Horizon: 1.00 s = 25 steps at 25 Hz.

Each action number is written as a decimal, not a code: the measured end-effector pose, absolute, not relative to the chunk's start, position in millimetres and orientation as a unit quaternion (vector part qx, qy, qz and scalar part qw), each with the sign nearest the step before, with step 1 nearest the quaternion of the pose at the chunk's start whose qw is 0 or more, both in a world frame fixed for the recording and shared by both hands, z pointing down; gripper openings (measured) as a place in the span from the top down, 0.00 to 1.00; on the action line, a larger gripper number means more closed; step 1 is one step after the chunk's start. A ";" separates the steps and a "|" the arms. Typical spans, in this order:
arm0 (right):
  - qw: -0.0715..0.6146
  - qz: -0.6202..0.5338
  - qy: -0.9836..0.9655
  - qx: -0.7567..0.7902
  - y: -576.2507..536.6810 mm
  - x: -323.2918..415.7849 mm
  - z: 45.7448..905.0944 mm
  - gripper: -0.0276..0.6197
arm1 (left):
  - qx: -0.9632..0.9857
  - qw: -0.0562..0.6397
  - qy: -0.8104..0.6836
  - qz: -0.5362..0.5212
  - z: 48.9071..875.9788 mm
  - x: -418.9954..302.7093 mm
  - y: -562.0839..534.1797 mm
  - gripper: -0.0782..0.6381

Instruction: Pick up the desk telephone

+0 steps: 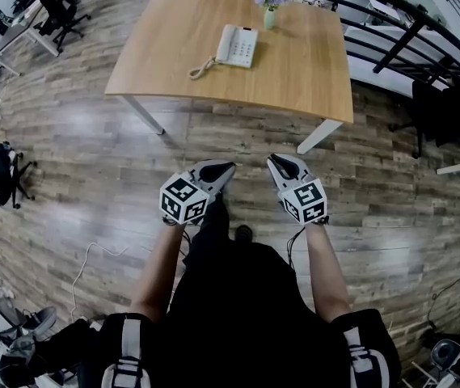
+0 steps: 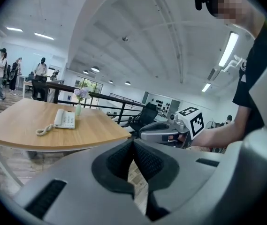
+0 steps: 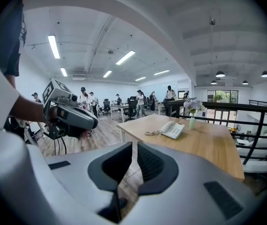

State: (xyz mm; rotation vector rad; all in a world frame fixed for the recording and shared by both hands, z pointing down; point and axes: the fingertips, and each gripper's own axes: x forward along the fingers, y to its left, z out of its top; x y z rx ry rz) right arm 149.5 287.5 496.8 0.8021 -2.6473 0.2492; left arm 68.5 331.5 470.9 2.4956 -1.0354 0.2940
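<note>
At the lower centre of the head view, the left tongs [image 1: 226,169] and the right tongs [image 1: 275,162] are each pressed together with nothing between them. They are held side by side above the wooden floor [image 1: 92,152], short of the bench [image 1: 310,71]. Well beyond them, in the upper middle of the frame, the desk telephone [image 1: 238,46] lies on the bench, its coiled cord [image 1: 201,69] trailing lower left, with a vase [image 1: 270,13] of flowers just behind.

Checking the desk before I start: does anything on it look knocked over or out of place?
Nothing stands out. The telephone lies flat on the table, handset on its cradle, cord coiled beside it; the vase stands upright.
</note>
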 end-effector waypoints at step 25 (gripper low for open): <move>0.215 0.094 -0.925 0.300 236.1 92.5 510.7 0.89 | 0.894 0.225 -0.374 0.099 477.9 1.4 271.7 0.86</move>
